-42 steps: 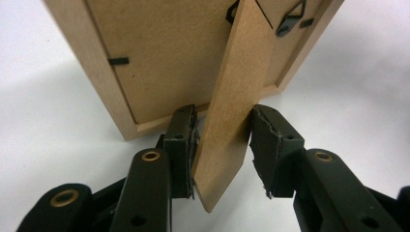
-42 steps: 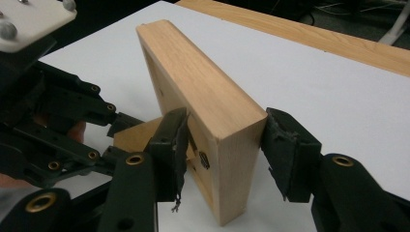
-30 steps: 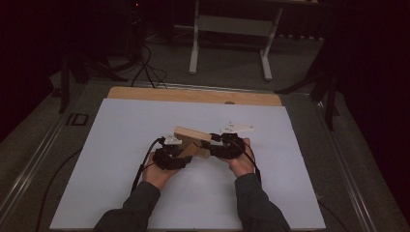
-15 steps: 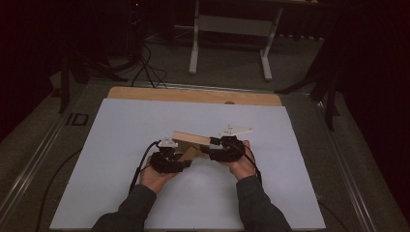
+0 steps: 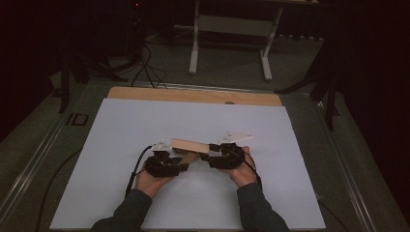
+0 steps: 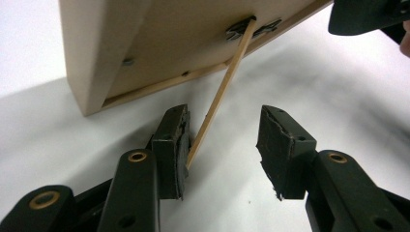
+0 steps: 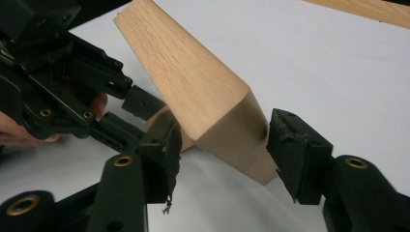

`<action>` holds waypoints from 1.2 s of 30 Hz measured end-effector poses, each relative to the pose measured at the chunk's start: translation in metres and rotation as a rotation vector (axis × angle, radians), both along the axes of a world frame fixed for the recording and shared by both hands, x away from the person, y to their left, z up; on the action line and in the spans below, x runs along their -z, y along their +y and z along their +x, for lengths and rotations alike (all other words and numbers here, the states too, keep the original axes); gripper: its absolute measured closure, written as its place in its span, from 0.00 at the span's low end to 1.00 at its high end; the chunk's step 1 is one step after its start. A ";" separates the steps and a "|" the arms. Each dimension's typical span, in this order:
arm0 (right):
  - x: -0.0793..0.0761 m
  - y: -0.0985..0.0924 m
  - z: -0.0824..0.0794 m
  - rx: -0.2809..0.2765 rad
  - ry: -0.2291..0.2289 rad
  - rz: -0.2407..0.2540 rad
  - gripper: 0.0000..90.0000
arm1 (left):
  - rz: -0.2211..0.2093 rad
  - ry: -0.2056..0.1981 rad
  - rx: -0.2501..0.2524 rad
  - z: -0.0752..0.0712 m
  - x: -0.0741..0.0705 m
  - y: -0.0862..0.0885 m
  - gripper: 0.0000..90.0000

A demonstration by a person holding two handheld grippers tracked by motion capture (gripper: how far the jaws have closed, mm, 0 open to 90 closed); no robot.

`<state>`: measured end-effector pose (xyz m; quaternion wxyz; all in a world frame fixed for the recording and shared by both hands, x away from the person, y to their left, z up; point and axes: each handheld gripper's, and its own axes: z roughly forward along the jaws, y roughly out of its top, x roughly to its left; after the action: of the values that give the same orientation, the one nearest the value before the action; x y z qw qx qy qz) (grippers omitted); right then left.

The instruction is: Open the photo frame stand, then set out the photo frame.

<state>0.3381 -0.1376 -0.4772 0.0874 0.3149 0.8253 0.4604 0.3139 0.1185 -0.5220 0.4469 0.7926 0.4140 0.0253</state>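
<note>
A: Any writing showing on the wooden block (image 5: 190,145)?

B: None legible. Plain light wood, a small metal fitting (image 6: 240,30) on its underside in your left gripper view, with a thin wooden stick (image 6: 220,94) running down from it.

A: Where's the block sitting?

B: It's lying tilted on the white sheet (image 5: 121,130), near the sheet's middle, between your two grippers. The wooden table edge (image 5: 193,95) is showing well beyond it, past the sheet's far side.

A: Left gripper (image 6: 222,140)?

B: Your jaws are standing moderately wide. The stick is lying against the inner face of one pad (image 6: 178,140); the other pad is staying clear of it. No clamp, so you're holding nothing. The block's corner is hanging just above the jaws.

A: Right gripper (image 7: 222,145)?

B: Its jaws have just been opening. The block's blunt end is sitting between them, with a gap showing at the pad (image 7: 290,154) on one side. Not gripping.

A: Room to move?

B: The sheet is lying bare all around the block, wide margins to every edge. No containers on it.
</note>
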 end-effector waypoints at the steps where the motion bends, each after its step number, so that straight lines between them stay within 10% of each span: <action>1: 0.000 0.000 -0.001 -0.002 -0.005 -0.007 0.50 | 0.007 -0.003 0.000 -0.001 0.000 0.001 0.61; 20: 0.005 -0.004 -0.011 0.024 -0.010 -0.026 0.46 | 0.072 -0.104 -0.031 -0.025 0.000 0.029 0.57; 36: 0.003 -0.013 -0.014 0.008 0.010 0.008 0.42 | 0.062 -0.204 -0.198 -0.031 -0.023 0.068 0.55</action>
<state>0.3240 -0.1501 -0.4802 0.0839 0.3209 0.8228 0.4616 0.2825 0.1870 -0.4995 0.4574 0.7546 0.4415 0.1625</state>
